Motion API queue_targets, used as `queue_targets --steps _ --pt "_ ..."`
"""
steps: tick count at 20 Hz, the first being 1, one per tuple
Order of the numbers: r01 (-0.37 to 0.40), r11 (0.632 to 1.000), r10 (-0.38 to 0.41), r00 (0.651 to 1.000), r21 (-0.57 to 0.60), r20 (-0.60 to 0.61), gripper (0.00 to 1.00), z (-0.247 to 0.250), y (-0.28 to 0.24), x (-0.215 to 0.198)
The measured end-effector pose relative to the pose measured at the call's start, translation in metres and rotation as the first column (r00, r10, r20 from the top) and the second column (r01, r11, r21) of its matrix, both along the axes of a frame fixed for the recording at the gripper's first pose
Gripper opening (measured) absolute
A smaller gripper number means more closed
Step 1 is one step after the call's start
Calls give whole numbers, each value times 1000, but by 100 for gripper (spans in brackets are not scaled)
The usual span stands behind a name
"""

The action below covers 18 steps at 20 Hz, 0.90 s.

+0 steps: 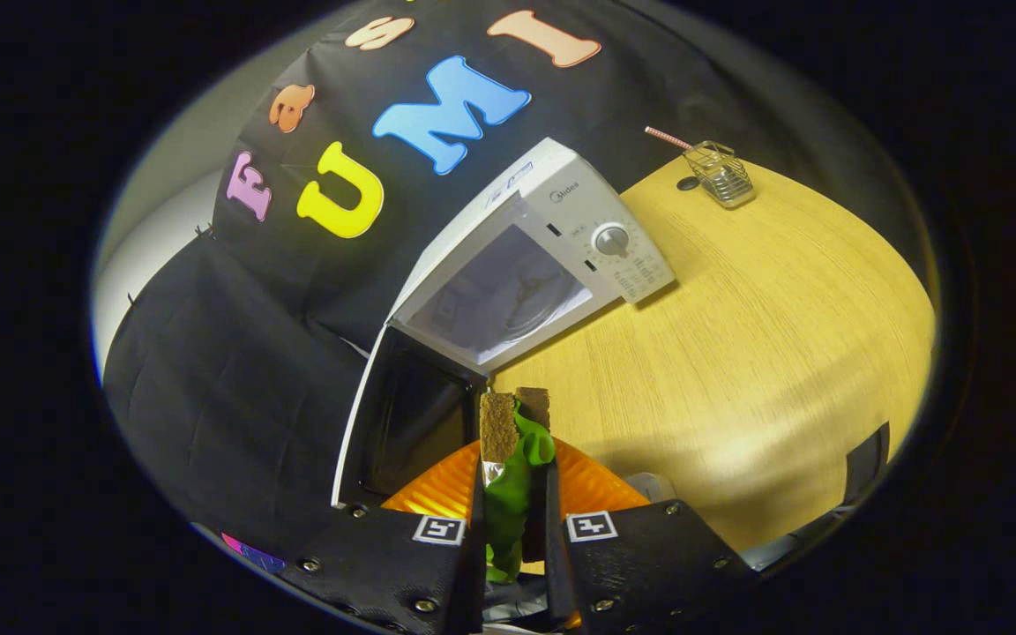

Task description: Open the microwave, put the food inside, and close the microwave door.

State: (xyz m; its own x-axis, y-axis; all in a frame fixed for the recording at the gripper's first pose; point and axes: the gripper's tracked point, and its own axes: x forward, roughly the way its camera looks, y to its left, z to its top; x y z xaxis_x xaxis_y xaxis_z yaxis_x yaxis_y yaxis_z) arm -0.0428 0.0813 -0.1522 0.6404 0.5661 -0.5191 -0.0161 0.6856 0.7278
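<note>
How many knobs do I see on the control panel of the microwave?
1. A round knob sits on the control panel of the white microwave, beside its open cavity, well beyond the gripper, whose fingers clamp a green item.

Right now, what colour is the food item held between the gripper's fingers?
Green, clearest in the gripper view: the food item sits clamped in the gripper.

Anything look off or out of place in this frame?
Nothing stands out. The microwave sits square on the table, door open; the gripper is shut on green food over an orange plate.
</note>
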Motion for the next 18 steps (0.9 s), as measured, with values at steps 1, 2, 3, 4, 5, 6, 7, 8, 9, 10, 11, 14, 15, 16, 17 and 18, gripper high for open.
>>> queue_targets --steps 1,2,3,4,5,6,7,8,9,10,11,14,15,16,17,18 --pt "6 1000 -6 1000 7 7 27 2 8 5" --pt "12 1000 -13 1000 12 14 27 4 16 11" --pt "17 1000 -17 1000 18 20 27 6 23 17" --pt "24 999 -25 999 23 24 27 8 30 23" --pt "31 999 -32 999 28 27 27 9 36 30" --pt "42 999 -43 999 34 33 27 8 43 37" --pt "55 998 -56 998 40 39 27 8 48 44" --pt "67 997 -69 997 46 43 27 7 54 51" --pt "79 995 -82 996 53 48 27 7 58 57" --pt "94 994 -97 994 58 54 27 7 63 65" --pt "106 992 -109 992 63 58 27 6 68 72" --pt "139 987 -145 987 86 74 27 1 84 92" --pt "152 984 -159 984 91 79 27 -1 88 99" --pt "162 982 -171 982 98 84 27 -2 93 104" --pt "176 979 -185 979 105 89 27 -4 97 111" --pt "188 976 -198 976 109 92 27 -8 101 117"
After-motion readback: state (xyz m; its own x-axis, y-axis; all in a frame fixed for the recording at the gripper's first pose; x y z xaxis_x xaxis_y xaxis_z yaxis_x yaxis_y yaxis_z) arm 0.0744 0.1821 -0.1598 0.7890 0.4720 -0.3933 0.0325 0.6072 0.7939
